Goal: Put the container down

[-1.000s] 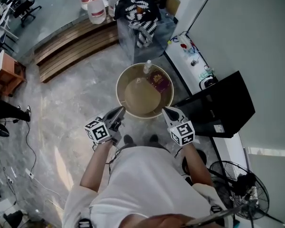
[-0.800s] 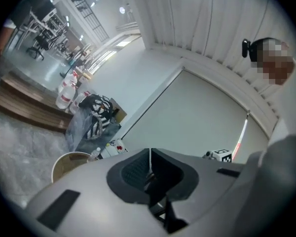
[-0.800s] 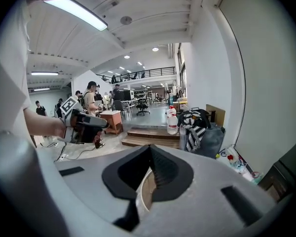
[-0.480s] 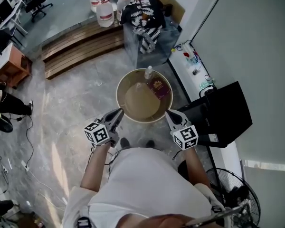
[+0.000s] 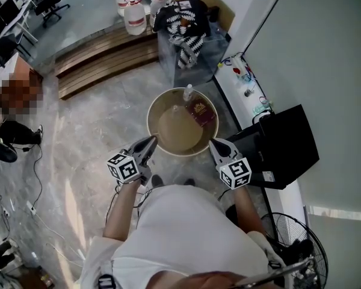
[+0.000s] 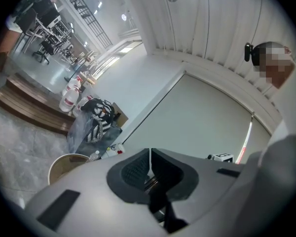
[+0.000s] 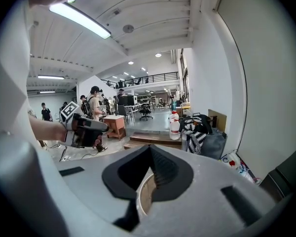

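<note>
A round tan container [image 5: 149, 120] hangs between my two grippers, above the grey floor and just ahead of the person's shoes. Inside it lie a small clear bottle [image 5: 187, 91] and a maroon booklet [image 5: 200, 108]. My left gripper [image 5: 151, 143] is shut on the rim's near-left side. My right gripper [image 5: 213, 143] is shut on the near-right side. In the left gripper view the jaws [image 6: 149, 154] are together, and part of the container [image 6: 64, 166] shows at lower left. In the right gripper view the rim [image 7: 144, 194] curves just below the closed jaws [image 7: 149, 152].
A grey bin with black-and-white cloth [image 5: 186, 41] stands just beyond the container. Wooden steps [image 5: 96, 59] and white jugs [image 5: 134, 17] lie farther back. A black box [image 5: 283, 143] and a white ledge [image 5: 243, 83] run along the right wall. A fan [image 5: 298, 251] is behind, right.
The room has slid a little across the head view since one second ago. The container and both grippers keep the same places relative to each other.
</note>
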`<state>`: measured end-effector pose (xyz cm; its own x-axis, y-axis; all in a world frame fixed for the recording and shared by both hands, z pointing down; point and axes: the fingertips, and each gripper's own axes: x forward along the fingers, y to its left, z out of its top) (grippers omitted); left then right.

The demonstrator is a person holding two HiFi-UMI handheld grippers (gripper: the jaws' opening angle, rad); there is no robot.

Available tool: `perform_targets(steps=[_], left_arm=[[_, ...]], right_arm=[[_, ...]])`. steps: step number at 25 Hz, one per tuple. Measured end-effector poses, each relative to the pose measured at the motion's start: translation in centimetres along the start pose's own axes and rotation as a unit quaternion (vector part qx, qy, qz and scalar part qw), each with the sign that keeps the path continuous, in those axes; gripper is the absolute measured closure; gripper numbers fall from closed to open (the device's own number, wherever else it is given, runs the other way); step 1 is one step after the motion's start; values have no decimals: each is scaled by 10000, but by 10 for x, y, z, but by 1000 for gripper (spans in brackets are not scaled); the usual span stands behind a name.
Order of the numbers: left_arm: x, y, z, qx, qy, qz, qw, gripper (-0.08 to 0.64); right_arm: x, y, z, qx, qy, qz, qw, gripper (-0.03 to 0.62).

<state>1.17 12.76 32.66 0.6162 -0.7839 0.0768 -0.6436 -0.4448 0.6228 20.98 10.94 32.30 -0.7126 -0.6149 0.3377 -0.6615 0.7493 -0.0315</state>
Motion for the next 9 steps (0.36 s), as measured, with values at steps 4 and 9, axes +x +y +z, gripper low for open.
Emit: perform_targets(steps=[4,9], left_arm=[[3,-2,1,46,-12,24,10000,541],[3,-2,1,117,-11,64,9999,541]], right_arm=[[0,-2,2,0,-29,14,10000,597],[1,-5,5,83,-92,30,9999,597]])
